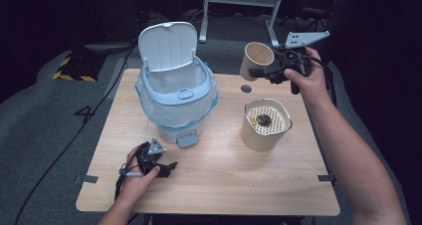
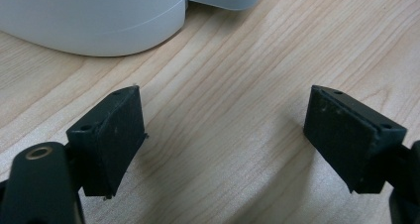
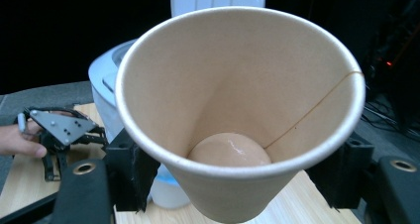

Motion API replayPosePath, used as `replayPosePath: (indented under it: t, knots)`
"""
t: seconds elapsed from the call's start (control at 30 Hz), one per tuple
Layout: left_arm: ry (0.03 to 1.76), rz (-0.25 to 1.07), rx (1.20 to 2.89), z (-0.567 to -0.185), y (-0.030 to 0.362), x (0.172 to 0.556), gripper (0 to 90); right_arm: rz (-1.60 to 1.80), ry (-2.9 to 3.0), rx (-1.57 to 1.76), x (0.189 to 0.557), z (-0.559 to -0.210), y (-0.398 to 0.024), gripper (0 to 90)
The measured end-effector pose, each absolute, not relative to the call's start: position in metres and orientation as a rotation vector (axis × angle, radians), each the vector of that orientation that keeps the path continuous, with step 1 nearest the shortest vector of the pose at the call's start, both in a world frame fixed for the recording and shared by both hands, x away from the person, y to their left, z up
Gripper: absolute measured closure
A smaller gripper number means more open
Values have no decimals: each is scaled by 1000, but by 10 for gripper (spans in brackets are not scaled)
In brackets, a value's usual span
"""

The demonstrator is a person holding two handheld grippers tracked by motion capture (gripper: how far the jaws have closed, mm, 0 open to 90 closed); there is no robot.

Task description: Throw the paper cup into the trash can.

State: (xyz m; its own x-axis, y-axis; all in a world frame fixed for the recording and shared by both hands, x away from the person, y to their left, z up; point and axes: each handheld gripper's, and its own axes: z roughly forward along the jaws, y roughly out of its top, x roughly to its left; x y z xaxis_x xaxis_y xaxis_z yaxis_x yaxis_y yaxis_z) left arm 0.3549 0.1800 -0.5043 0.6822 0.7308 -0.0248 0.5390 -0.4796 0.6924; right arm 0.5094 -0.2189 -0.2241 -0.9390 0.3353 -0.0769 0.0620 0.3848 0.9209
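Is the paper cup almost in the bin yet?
Done: the bin has its lid up and the right gripper has the paper cup lifted off the table. In hand: the cup, tipped sideways, empty. Left: carry it over the bin and let go. The left gripper rests open on the table.

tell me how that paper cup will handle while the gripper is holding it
The paper cup probably weighs little and dents easily: its wall looks thin between the right gripper pads. It looks empty, so tilting it likely spills nothing.
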Motion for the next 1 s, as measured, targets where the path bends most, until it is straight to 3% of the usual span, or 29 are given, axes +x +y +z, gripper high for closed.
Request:
replayPosePath:
  t: [0.53,1.0]
  knots:
    - [964,353,2212,-504,180,356,152,1658,2427,270,534,-209,-134,290]
    - [966,358,2211,-504,179,358,146,1625,2475,278,540,-217,-74,287]
